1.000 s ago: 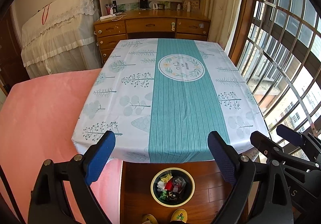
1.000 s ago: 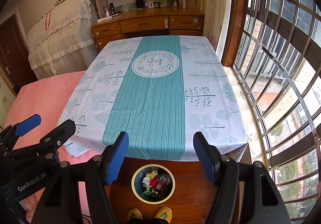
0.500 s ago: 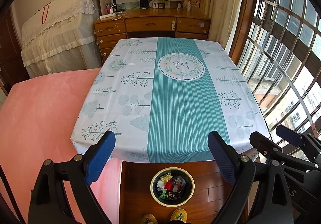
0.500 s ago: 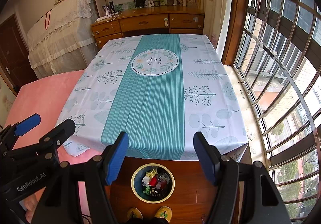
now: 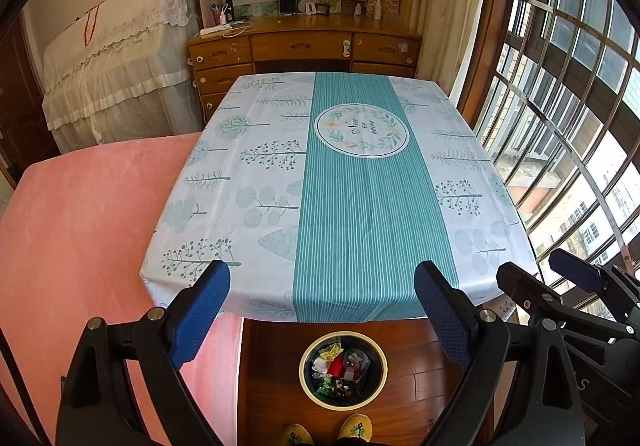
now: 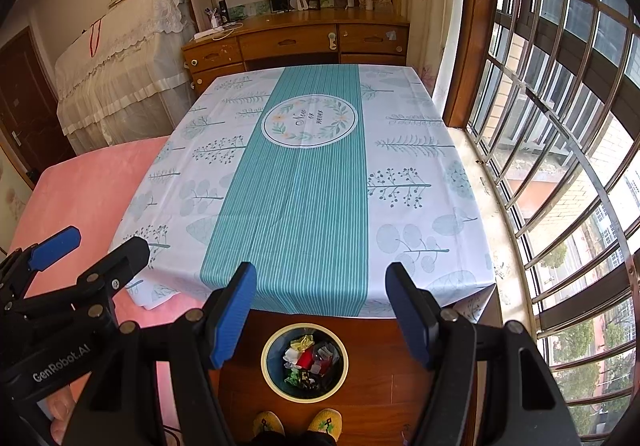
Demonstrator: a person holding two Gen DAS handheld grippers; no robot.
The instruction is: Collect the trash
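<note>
**A:** Both tools hang above the near edge of the bench (image 5: 472,166), and the left gripper (image 5: 322,320) has its jaws spread wide with nothing between them.

**B:** Same on the other side. The right gripper (image 6: 320,310) shows its jaws parted and empty too, blue pads facing each other across open air.

**A:** Down below, the trash bin (image 5: 343,370) sits on the wooden floor (image 5: 416,386), just off the bench's near edge, framed right between the left jaws.

**B:** And it is loaded. The trash (image 6: 307,362) lies inside the bin: crumpled white and yellow scraps, something red, a bit of green, clear plastic on top.

**A:** The bench itself wears a tablecloth (image 6: 304,198), teal stripe down the middle, a round wreath emblem toward the far end.

**B:** Beside the bench's left edge lies a pink bed (image 5: 88,214), touching or nearly so. Beyond the far end stands a wooden desk (image 6: 296,42) with drawers.

**A:** A pair of yellow slippers (image 6: 298,424) peeks in just beside the bin, on the side away from the bench.

**B:** From the right camera, the left tool shows at the lower left, over the pink bed.
</note>
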